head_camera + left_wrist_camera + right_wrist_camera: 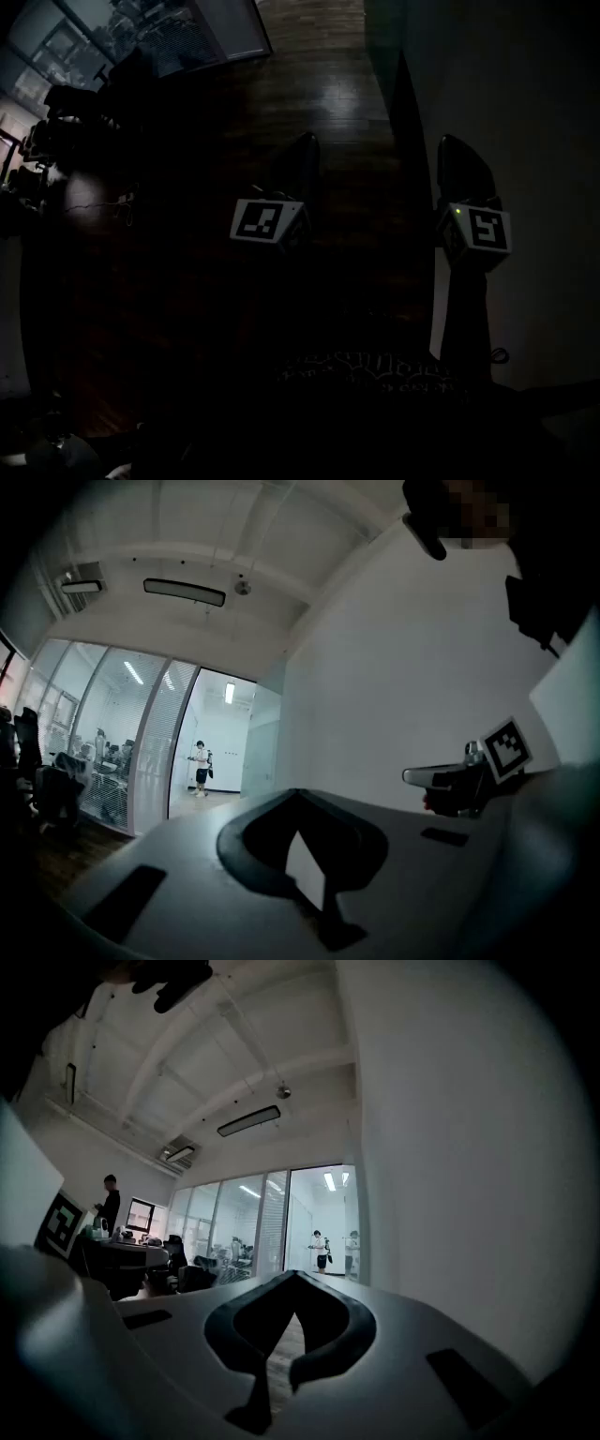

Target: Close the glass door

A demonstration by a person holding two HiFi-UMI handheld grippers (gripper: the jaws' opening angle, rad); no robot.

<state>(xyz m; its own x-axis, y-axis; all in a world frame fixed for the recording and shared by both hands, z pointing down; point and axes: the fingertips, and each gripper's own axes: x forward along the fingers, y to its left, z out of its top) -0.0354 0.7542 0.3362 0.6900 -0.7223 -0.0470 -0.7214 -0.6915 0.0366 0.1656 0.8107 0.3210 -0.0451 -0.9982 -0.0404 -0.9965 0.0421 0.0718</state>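
Observation:
A glass door [302,1227] stands open far ahead at the end of the white wall, with a bright room behind it. The left gripper view shows the same glass door [261,742] beside its lit doorway. My left gripper [305,142] is held level over the wooden floor, shut, with nothing in it. My right gripper [454,145] is level too, close along the white wall, shut and empty. Both are well short of the door. In each gripper view the jaw tips of the left gripper [298,793] and the right gripper [296,1277] meet at a point.
A white wall [525,141] runs along my right. Glass partitions with blinds [122,752] line the left, with desks and office chairs [178,1274] before them. A person [200,766] stands in the doorway, and another person [109,1206] stands by a desk at left.

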